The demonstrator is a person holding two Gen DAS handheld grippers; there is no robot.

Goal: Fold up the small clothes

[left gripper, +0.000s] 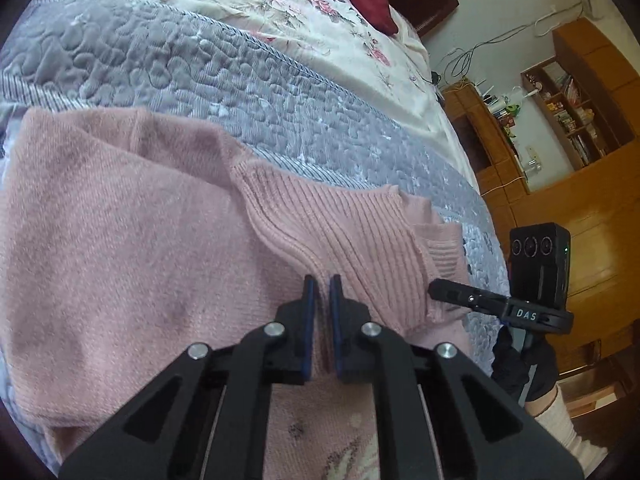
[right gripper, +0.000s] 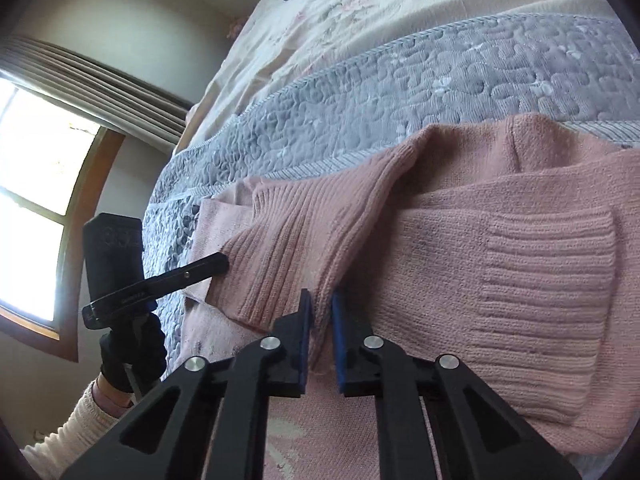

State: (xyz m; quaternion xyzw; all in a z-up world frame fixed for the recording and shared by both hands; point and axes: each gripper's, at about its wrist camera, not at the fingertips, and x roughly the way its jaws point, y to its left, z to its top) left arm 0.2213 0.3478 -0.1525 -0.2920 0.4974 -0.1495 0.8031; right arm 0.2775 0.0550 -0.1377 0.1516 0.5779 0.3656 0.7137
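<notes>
- Both wrist cams are sitting super close over the pink sweater, looking forward across it.
- Each is catching the other's gripper beside it.

Pink knit sweater, one item. Fine-gauge body with ribbed trim; lies partly folded on the grey quilted bedspread, near the bed's front edge. A ribbed band is raised into a ridge across the body (pinched at two spots along its length). One sleeve is folded over the body, its ribbed cuff lying flat. Dark smudges show on the lower front.
</notes>
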